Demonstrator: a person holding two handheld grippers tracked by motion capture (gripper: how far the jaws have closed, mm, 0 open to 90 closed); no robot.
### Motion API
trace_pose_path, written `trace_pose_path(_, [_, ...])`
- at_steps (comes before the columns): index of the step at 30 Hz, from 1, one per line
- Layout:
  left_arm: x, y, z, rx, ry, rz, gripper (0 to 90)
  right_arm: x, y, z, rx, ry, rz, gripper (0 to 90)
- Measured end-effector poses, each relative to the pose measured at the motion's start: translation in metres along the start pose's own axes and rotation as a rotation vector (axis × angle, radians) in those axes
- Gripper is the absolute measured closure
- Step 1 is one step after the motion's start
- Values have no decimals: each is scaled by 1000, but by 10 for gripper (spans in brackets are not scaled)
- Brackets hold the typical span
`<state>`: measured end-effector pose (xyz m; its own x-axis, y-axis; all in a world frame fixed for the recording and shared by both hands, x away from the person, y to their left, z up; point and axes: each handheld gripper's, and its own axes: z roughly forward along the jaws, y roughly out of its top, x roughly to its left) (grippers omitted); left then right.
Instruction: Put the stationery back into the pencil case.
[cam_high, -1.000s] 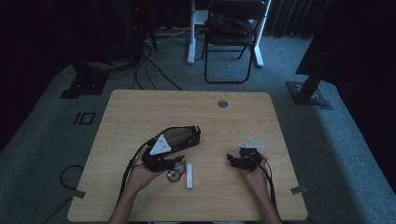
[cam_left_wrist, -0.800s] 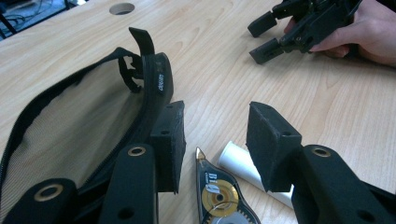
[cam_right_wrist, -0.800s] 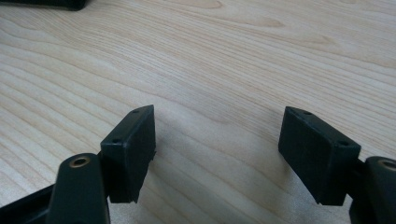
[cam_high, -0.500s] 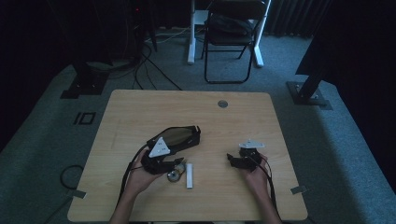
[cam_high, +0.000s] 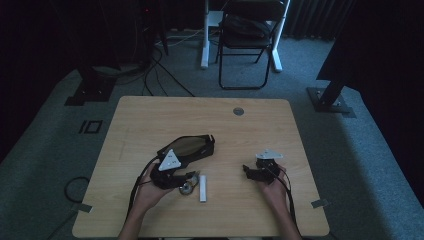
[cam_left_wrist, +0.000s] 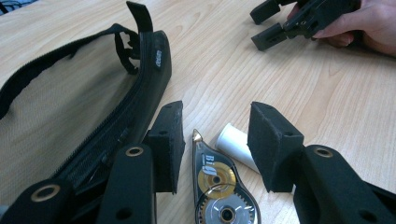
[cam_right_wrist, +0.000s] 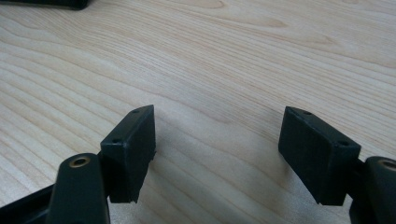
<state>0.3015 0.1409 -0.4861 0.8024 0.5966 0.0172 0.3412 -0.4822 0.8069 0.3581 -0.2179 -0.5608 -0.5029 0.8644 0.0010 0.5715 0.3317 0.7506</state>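
Comparing this moment with the earlier high views, little had changed: the left hand-held gripper (cam_high: 192, 176) sat at nearly the same spot beside the pencil case, and the right hand-held gripper (cam_high: 246, 170) had kept its place on the counter (cam_high: 150, 120), resting low with its jaws spread wide apart over bare wood and nothing between them. The left one's jaws stood partly apart, straddling the correction tape dispenser (cam_left_wrist: 219, 186) without either pad pressing on it

Around them lay a black pencil case (cam_high: 187, 146) with a tan lining, unzipped and gaping, its zip edge just beside the left jaw in the left gripper view. A white cylindrical stick (cam_left_wrist: 236, 144) lay touching or nearly touching the dispenser's far side, partly hidden behind the other jaw. A folding chair (cam_high: 247, 40) stood on the grey carpet beyond the counter, well apart

The correction tape dispenser lay flat on the counter between the case and the white stick, clear-bodied, with a gold reel and grey gear wheels visible inside and its pointed tip aimed away from the left hand-held gripper
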Motion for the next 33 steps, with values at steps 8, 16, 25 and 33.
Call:
trace_pose_path(8, [-3,-6,3,8,-8,-7,553,0,0,0,0,0,0,274])
trace_pose_path(16, [-4,-11,6,18,-10,-17,547,0,0,0,0,0,0,274])
trace_pose_path(25, [-6,-16,8,30,-13,-23,525,0,0,0,0,0,0,274])
trace_pose_path(33, [-9,-22,11,46,-17,-26,510,0,0,0,0,0,0,274])
